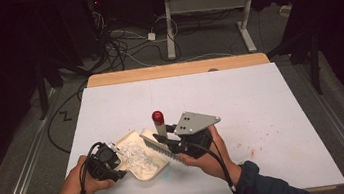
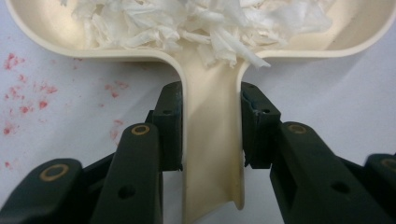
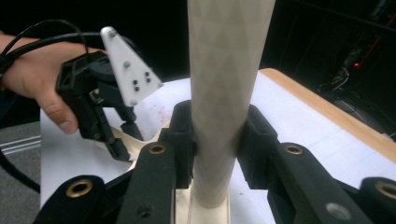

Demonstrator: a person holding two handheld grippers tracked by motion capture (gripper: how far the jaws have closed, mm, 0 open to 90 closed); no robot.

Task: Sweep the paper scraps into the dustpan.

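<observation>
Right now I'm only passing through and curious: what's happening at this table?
A person is sweeping up shredded white paper. The left tongs clamp the handle of a cream dustpan that already holds the shreds. The right tongs grip the brush by its handle, bristles at the pan's edge on the white table.

The setting is a lab or recording studio, not a home. A wooden table (image 1: 176, 69) stands in the middle, its top covered by a plain white sheet (image 1: 242, 113) that serves as a neutral work surface. Dark curtains or black walls close off the surroundings on both sides. Loose cables (image 1: 123, 45) run across the grey carpeted floor behind the table, leading to a plug block (image 1: 151, 36). A second, height-adjustable desk frame (image 1: 208, 6) with white metal legs stands farther back. Metal rails (image 1: 23, 172) run along the floor at the left and right of the table.
</observation>
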